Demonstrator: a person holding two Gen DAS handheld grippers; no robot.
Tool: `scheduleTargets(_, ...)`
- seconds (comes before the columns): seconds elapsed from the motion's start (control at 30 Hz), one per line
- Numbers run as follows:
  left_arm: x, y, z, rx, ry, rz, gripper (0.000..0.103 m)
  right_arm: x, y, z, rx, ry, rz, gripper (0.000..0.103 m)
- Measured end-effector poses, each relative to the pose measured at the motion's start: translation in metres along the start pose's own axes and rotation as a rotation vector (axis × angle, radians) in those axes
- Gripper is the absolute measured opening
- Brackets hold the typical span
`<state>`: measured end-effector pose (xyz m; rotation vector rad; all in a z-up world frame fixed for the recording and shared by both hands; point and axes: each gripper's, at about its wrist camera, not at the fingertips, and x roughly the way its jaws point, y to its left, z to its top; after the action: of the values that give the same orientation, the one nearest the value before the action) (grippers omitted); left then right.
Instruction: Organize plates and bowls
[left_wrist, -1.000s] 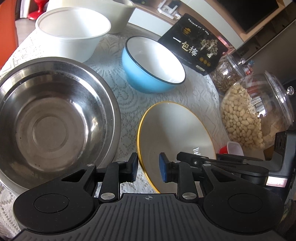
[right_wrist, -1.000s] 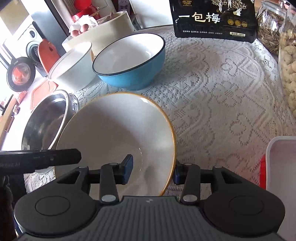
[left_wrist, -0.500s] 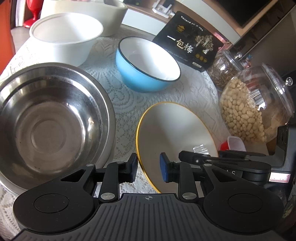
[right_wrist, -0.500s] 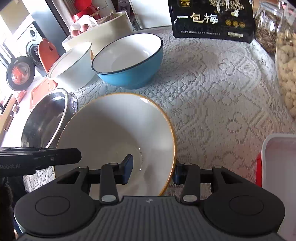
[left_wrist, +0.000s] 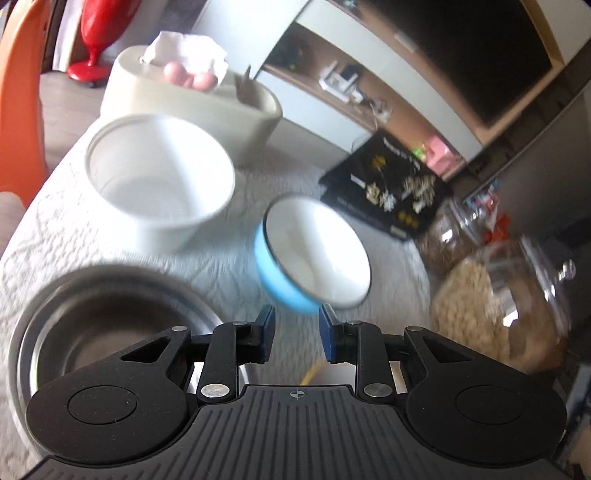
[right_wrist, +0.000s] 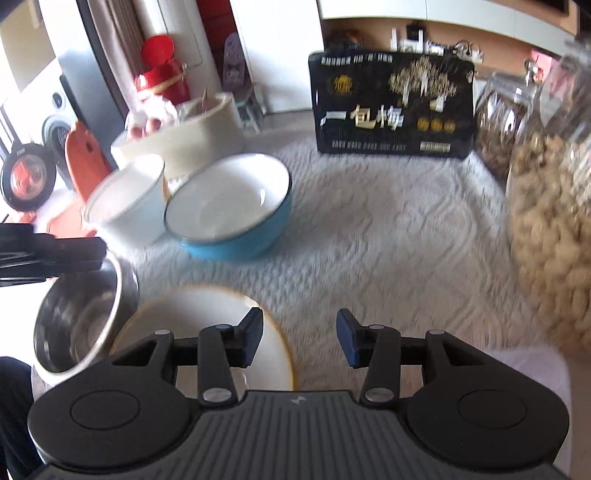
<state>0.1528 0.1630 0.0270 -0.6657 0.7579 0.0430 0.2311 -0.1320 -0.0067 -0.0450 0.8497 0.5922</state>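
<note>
Four dishes sit on the lace tablecloth (right_wrist: 388, 236), and both views are smeared by motion blur. From the right wrist camera, the right gripper (right_wrist: 300, 341) has its jaws spread apart with nothing between them; its left finger hangs over the yellow-rimmed plate (right_wrist: 207, 314), which lies at the near edge of the table, while the right finger is over bare cloth. Just left of that plate stands the steel bowl (right_wrist: 77, 325), so close to the plate's rim that I cannot tell whether they touch. Farther back sits the blue bowl (right_wrist: 232, 218), white inside with a dark rim, and the white bowl (right_wrist: 125, 210) is just beside it on the left. Behind those two is a cream tub (right_wrist: 192, 136). A black box with gold lettering (right_wrist: 393, 110) stands upright at the far side, and a glass jar of peanuts (right_wrist: 550, 229) fills the right edge. From the left wrist camera, the left gripper (left_wrist: 296, 338) also has its jaws apart and empty, held above the table with the blue bowl (left_wrist: 314, 254) just beyond its fingertips. The steel bowl (left_wrist: 107, 314) lies near left, the white bowl (left_wrist: 159, 188) far left, and only a sliver of the plate's yellow rim (left_wrist: 309, 374) shows between the fingers.
</note>
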Motion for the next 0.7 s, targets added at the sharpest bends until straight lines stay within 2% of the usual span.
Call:
scheduleTargets(0.1, 0.014, 0.002, 0.016, -0.005, -0.009, 0.021, 0.028, 0.007, 0.002, 0.024, 0.005, -0.018, -0.023, 0.047)
scheduleTargets(0.2, 0.033, -0.005, 0.031, 0.050, -0.015, 0.096, 0.028, 0.018, 0.008, 0.047, 0.024, -0.032, -0.013, 0.054)
scheduleTargets(0.33, 0.061, -0.012, 0.041, 0.126, 0.004, 0.138, 0.029, 0.044, 0.015, 0.070, 0.066, 0.019, 0.000, 0.054)
scheduleTargets(0.57, 0.084, -0.002, 0.039, 0.173, 0.046, 0.121, 0.029, 0.100, 0.025, 0.084, 0.102, 0.119, -0.017, 0.054)
scheduleTargets(0.7, 0.092, -0.001, 0.036, 0.170, 0.071, 0.106, 0.031, 0.128, 0.023, 0.085, 0.161, 0.190, 0.019, 0.053)
